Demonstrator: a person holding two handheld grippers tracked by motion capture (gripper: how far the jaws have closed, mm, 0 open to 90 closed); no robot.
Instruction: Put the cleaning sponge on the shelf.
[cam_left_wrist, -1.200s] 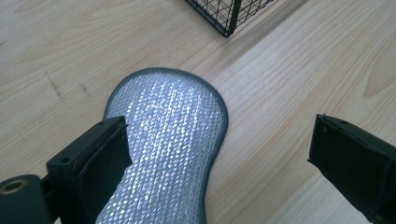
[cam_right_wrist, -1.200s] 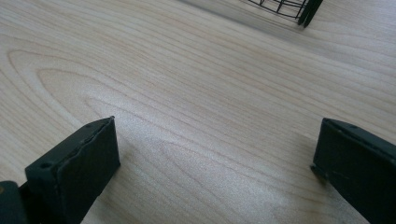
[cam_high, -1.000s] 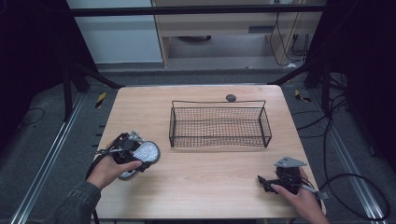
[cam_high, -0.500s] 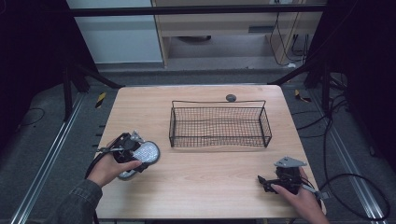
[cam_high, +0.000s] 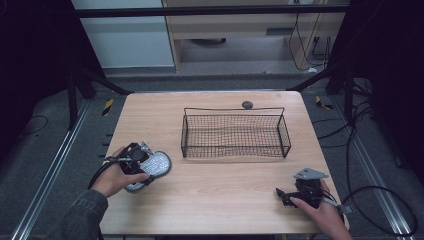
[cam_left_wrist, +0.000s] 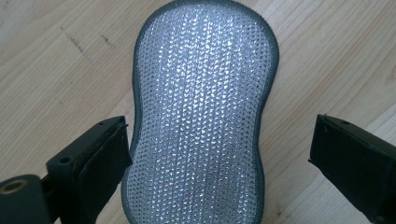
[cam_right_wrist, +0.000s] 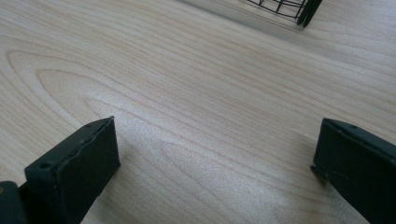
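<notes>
The pale wooden counter (cam_high: 215, 200) has square edges and a smooth, grained top, with bare wood open across its near middle and along its far-left corner. Toward the far side, a little right of centre, stands a black rectangular wire-mesh basket (cam_high: 234, 134), its thin wire walls upright and its long sides running left to right; a strip of bare wood lies between it and the far edge, and a wider band between it and the right edge. On the near left lies a silvery, peanut-shaped mesh scrubbing pad with a grey stitched border (cam_left_wrist: 201, 112), flat on the wood, its knit glittering. The left tool (cam_left_wrist: 219, 154) is released, its black jaws spread to either side of the pad's narrow waist; the left jaw is just beside the border, the right one apart from it. The right tool (cam_right_wrist: 215, 163) sits near the near-right corner, also released, jaws wide over bare wood. A small dark round object (cam_high: 247, 104) rests just beyond the basket's far wall.
</notes>
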